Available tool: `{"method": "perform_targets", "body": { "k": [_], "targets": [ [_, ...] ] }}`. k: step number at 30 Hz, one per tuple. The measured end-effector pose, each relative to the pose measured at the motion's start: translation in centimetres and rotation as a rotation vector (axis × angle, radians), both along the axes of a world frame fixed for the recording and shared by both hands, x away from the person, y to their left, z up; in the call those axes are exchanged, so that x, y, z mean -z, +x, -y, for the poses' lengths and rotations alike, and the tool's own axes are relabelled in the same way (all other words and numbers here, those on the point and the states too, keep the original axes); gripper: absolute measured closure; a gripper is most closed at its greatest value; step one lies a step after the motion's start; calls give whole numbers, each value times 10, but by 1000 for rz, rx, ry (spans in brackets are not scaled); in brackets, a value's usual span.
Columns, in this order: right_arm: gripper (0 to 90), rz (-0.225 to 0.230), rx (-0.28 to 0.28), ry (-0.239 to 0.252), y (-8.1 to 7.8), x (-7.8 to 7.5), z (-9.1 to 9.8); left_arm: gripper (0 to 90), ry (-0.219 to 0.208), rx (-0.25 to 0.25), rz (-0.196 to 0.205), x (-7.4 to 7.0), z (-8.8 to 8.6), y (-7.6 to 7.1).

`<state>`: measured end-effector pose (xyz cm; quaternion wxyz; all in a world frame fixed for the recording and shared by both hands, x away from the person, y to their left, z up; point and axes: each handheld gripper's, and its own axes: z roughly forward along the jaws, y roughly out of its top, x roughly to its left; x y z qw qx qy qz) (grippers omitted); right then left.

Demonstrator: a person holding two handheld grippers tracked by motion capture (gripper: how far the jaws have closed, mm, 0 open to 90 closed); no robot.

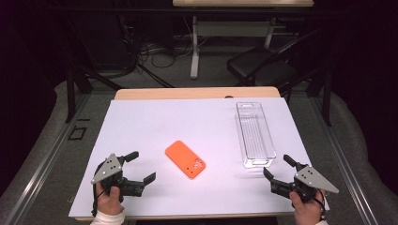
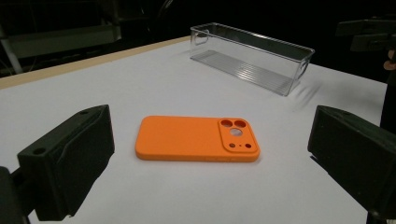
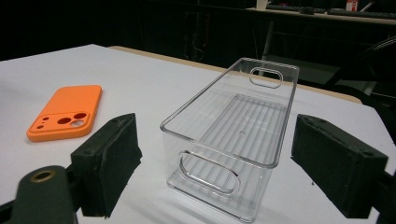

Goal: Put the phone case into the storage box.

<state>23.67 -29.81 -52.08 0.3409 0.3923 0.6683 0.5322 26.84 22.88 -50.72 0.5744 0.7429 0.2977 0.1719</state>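
The left tongs [image 1: 142, 168] sit to the left of the orange phone case [image 1: 185, 159], near the front edge of the white surface [image 1: 155, 122], held by the person's left hand [image 1: 109, 197]. Their jaws stand wide apart with nothing between them, and they point toward the case. In the left gripper view the case [image 2: 197, 138] lies ahead between the two black jaws, clear of both, flat on the surface with its camera cut-outs up and turned toward the right of that view.

The orange phone case lies flat at about the middle of the surface, set at a slant, touching neither tongs.

To the right of the case and a little farther back stands the clear plastic bin [image 1: 255, 134], long and narrow, empty, its length running away from the person. It is apart from the case.

The right tongs [image 1: 279, 168] are to the right of the case, just in front of the bin's near end, held in the right hand [image 1: 307, 206]. Their jaws are also spread wide and grip nothing. In the right gripper view the bin [image 3: 233, 140] stands ahead between the jaws, its near handle slot facing the camera, and the case [image 3: 66, 112] lies off to the left.
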Motion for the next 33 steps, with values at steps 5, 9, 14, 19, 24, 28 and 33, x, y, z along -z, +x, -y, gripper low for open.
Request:
{"method": "perform_targets", "body": {
  "k": [5,9,14,19,24,28,33],
  "targets": [
    [144,1,-6,-10,0,1,-1,3,0,-2,-1,-1,1,0],
    [144,-15,-6,-6,0,1,-2,3,2,-10,0,-1,2,0],
    [143,-22,-2,-21,1,1,-2,3,-14,-16,-45,-2,6,5],
    [143,-21,13,-18,4,2,-2,3,-17,-11,-83,-4,12,8],
    [144,-31,25,-17,6,3,-3,3,-18,-36,-164,-9,22,20],
    [144,-32,24,-23,8,3,-4,3,-9,-67,-227,-12,32,30],
    [144,-31,21,-31,7,3,-5,3,36,-80,-215,-12,44,37]
  ]
}}
